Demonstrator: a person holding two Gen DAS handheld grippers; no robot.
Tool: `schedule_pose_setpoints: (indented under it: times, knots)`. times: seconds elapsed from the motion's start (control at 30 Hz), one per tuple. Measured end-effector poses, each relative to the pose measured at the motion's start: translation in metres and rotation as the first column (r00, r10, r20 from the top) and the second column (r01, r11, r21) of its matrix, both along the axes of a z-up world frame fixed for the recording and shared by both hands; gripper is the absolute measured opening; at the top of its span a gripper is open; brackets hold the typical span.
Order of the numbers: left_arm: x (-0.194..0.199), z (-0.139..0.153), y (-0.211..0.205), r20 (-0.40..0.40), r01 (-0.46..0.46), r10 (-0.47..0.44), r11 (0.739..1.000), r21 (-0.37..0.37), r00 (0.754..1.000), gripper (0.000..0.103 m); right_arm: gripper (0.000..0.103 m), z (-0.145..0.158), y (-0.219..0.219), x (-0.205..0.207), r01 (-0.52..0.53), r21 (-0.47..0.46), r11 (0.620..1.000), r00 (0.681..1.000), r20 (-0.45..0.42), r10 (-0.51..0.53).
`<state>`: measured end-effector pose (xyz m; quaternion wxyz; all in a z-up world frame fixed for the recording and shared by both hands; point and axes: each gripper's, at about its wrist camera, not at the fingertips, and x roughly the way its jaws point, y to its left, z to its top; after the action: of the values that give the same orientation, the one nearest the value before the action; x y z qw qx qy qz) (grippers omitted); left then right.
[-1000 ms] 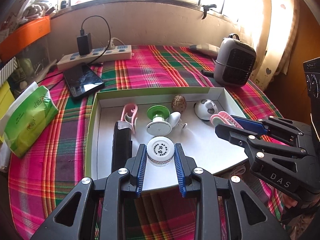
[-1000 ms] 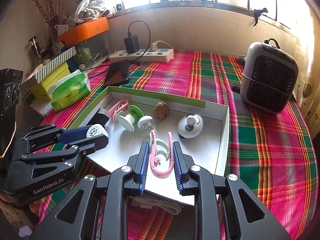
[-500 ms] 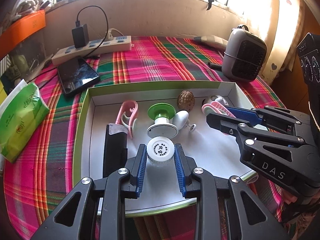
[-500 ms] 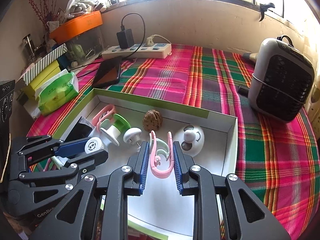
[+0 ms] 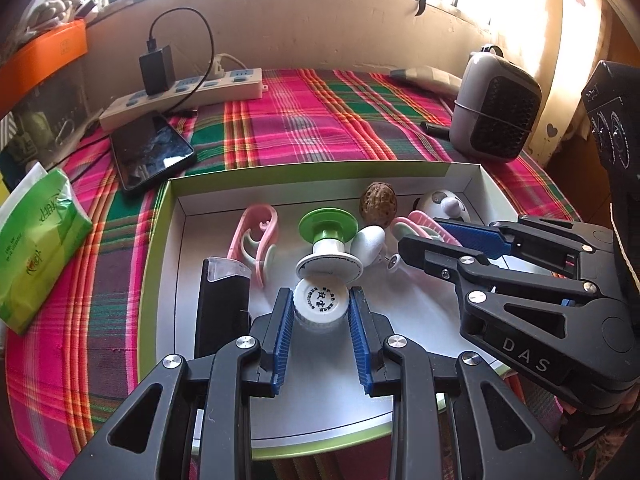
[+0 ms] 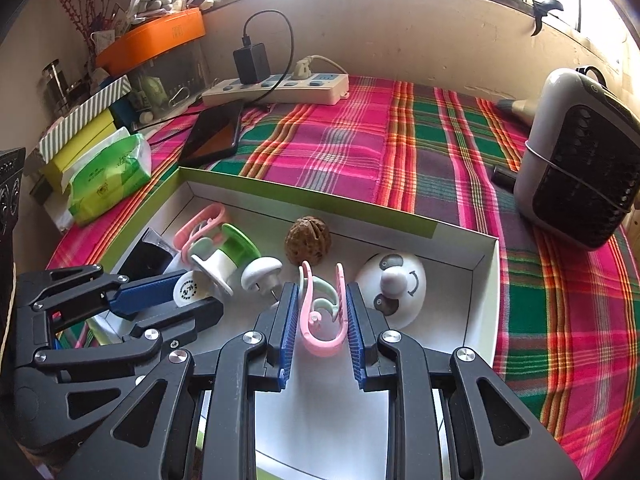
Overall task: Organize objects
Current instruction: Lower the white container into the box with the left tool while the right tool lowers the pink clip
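A shallow white box with a green rim (image 5: 160,216) (image 6: 490,280) lies on the plaid cloth. My left gripper (image 5: 320,304) is shut on a small white bottle with a printed cap (image 5: 319,303) (image 6: 188,291), held over the box's near part. My right gripper (image 6: 322,312) is shut on a pink and mint clip (image 6: 322,320) (image 5: 420,229), beside the left one, over the box. Inside the box lie another pink clip (image 5: 256,236), a green and white spool (image 5: 328,240), a walnut (image 5: 378,203) (image 6: 307,241), a white panda-faced knob (image 6: 394,288) and a black case (image 5: 222,312).
Behind the box lie a black phone (image 5: 152,152), a power strip with a charger (image 5: 180,92) and a small grey heater (image 5: 496,108) at the right. A green tissue pack (image 5: 36,248) sits left of the box. Boxes and an orange tray (image 6: 156,38) crowd the far left.
Both grippers have moved forward and a little down, further over the box, each keeping its grip. The things inside the box have stayed put.
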<state>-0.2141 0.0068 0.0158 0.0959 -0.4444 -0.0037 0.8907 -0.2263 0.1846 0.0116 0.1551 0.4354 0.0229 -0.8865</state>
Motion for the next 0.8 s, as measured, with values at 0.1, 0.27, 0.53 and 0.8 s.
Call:
schedule_pose_setpoints:
  times: [0.1,0.27,0.53,0.8]
  knots:
    - [-0.0007,-0.0003,0.0005,-0.001,0.001,-0.001,1.0,-0.003,1.0,0.026,0.025,-0.0027,-0.0007,-0.0013,0.001,0.003,1.0,1.0,0.006,-0.001]
    - [-0.0017,-0.0006,0.0012,-0.002,0.0,-0.001,1.0,-0.005,1.0,0.026,0.025,-0.0049,-0.0001,-0.0027,0.001,0.002,1.0,1.0,0.009,-0.001]
    - [-0.0016,-0.0006,0.0016,-0.002,0.001,-0.001,1.0,-0.005,1.0,0.026,0.025,-0.0048,0.001,-0.003,0.002,-0.006,1.0,1.0,0.009,-0.002]
    - [-0.0026,-0.0004,0.0014,-0.001,0.0,0.0,1.0,-0.005,1.0,0.026,0.025,-0.0041,0.0009,-0.0028,0.006,-0.007,1.0,1.0,0.008,-0.006]
